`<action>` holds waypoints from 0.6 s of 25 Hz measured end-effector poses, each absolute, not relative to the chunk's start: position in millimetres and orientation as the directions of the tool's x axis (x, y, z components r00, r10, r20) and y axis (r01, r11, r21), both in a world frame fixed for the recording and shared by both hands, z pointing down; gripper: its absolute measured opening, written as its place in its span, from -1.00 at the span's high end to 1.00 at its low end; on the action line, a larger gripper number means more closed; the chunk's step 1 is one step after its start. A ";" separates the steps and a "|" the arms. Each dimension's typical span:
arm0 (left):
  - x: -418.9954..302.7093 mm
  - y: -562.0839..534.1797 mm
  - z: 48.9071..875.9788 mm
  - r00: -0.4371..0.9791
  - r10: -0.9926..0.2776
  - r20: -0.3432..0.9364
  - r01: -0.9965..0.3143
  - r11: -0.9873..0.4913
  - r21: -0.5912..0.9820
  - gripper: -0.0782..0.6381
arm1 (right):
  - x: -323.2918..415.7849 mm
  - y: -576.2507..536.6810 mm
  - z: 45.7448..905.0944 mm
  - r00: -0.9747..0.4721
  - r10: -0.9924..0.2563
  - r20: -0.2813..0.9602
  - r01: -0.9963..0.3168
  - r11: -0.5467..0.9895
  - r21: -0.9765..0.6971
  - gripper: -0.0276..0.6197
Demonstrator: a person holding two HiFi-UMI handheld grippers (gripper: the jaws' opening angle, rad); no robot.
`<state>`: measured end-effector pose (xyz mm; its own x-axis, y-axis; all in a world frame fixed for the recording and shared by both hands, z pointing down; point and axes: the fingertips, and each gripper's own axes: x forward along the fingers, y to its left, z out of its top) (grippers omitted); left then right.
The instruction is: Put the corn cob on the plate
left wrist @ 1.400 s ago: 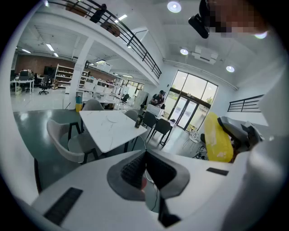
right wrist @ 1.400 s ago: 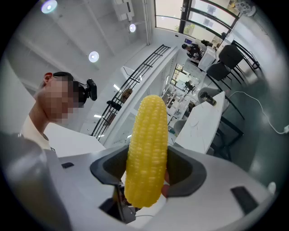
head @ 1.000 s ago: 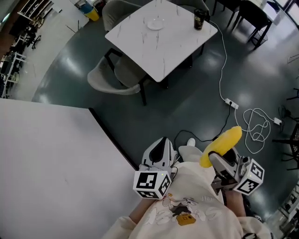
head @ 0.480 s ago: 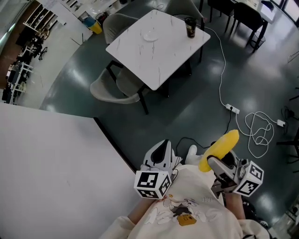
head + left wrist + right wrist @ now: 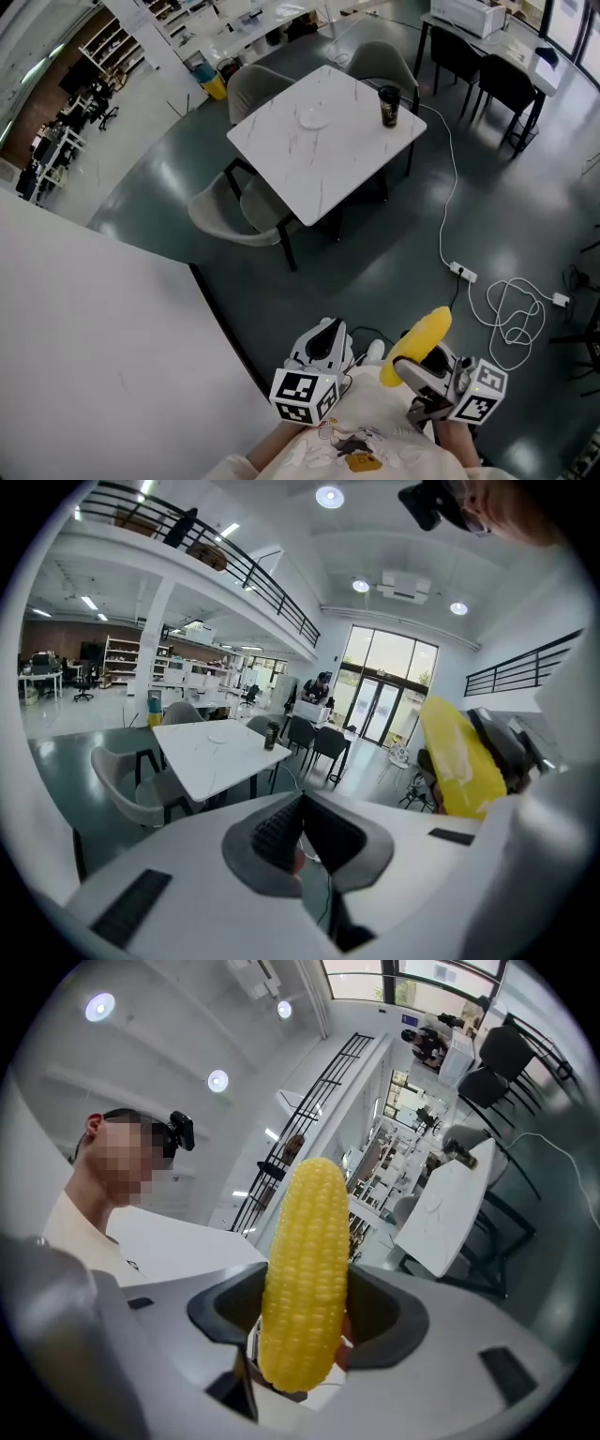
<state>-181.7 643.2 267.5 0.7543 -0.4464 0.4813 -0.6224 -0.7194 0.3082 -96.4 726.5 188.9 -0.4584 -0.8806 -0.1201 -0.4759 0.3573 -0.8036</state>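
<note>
Well ahead of left tongs point(image 5: 323, 336) and right tongs point(image 5: 405, 367): white marbled surface point(image 5: 356, 159), standing on dark floor point(image 5: 375, 244). On it, small plate point(image 5: 312, 117) near the middle, dark cup point(image 5: 389, 106) toward the right-tongs side, apart. Beside left tongs, plain white surface point(image 5: 94, 356).

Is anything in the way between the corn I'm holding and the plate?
Mostly open floor. A grey chair stands at the table's near side; the cup stands clear of the plate. The right gripper holds the corn cob.

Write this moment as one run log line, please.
right tongs: shut on corn cob | left tongs: shut, empty | plate: on white table, far ahead | step: not yet placed
</note>
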 end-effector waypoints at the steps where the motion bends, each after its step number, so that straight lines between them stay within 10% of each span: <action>1: -177.8 642.1 267.8 0.756 -0.444 0.481 -0.620 -0.720 0.311 0.76 | -96.7 725.0 189.1 -0.464 -0.878 -0.117 -0.479 0.360 -0.800 0.13; 15: -134.7 499.6 267.4 0.794 -0.419 0.439 -0.586 -0.720 0.372 0.76 | -53.0 587.7 186.2 -0.383 -0.917 -0.109 -0.515 0.310 -0.799 0.13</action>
